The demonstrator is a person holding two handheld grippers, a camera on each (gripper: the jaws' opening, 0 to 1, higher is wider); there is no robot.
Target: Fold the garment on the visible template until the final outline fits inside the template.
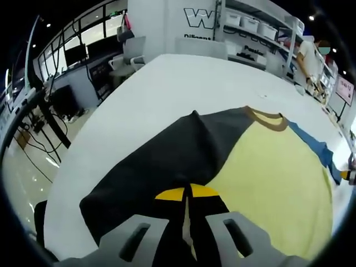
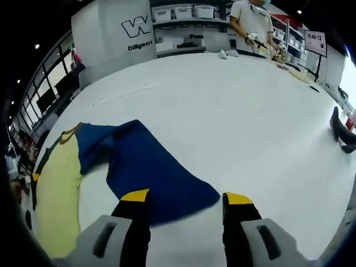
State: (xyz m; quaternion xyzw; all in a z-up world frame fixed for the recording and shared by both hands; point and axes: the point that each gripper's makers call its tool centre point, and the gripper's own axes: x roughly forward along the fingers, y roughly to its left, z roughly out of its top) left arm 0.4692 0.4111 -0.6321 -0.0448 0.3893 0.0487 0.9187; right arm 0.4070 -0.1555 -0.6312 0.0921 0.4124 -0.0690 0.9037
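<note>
On the large white table (image 1: 183, 78) we record one colour-block short-sleeved garment (image 1: 267, 167), lying flat: pale yellow body, brown ribbed collar (image 1: 268, 118) at its far end, black sleeve (image 1: 167, 156) spread to the left, blue sleeve (image 2: 147, 167) spread to the right. In the left gripper view, the left gripper (image 1: 187, 193) sits at the near edge of the black sleeve, its yellow-tipped black fingers (image 1: 169, 194) drawn together with only a thin slit between them, pinching the dark cloth. In the right gripper view, the right gripper (image 2: 186, 197) has its jaws set wide apart, holding nothing; the left fingertip (image 2: 135, 195) lies over the near hem of the blue sleeve, the right one over bare table. We cannot tell any template outline on the tabletop. Beyond the far edge: a white wall panel with dark lettering (image 2: 130, 28), shelves of white bins (image 1: 256, 25), and a person in a white shirt (image 2: 250, 19) standing at the far right. A dark object (image 2: 342, 130) rests on the table's right edge.
</note>
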